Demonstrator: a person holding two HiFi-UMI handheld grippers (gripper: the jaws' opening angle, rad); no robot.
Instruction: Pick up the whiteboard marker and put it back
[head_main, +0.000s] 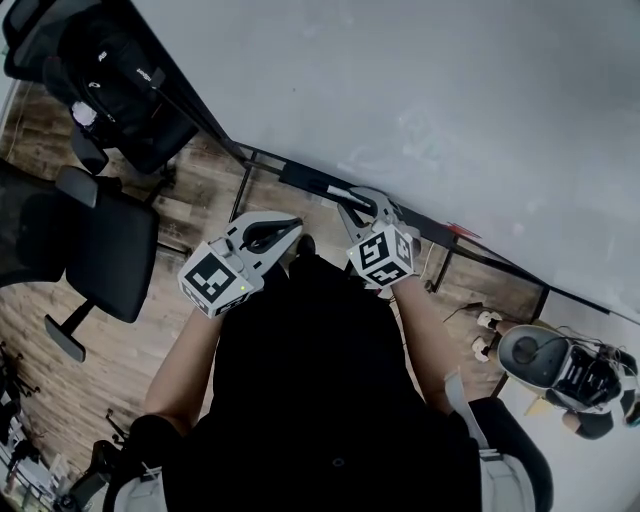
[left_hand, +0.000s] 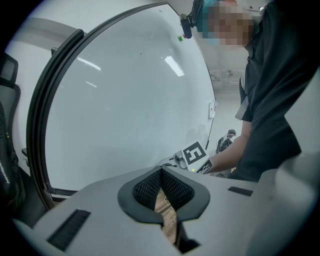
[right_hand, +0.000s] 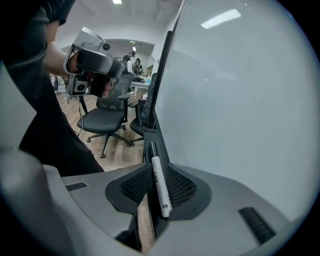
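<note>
Right tool (right_hand: 158, 174) clamps the whiteboard marker (right_hand: 161, 189) lengthwise, parallel to the tray (right_hand: 149, 136) ahead, evidently for replacement. Left tool (left_hand: 161, 176) sits closed, empty.

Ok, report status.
Left gripper shut, empty. Right gripper shut on whiteboard marker, at the board's tray. Nothing blocking.

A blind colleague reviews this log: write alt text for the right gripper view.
The right tongs clamp a white whiteboard marker beside the dark tray. The whiteboard fills the right side; office chairs stand at left.
</note>
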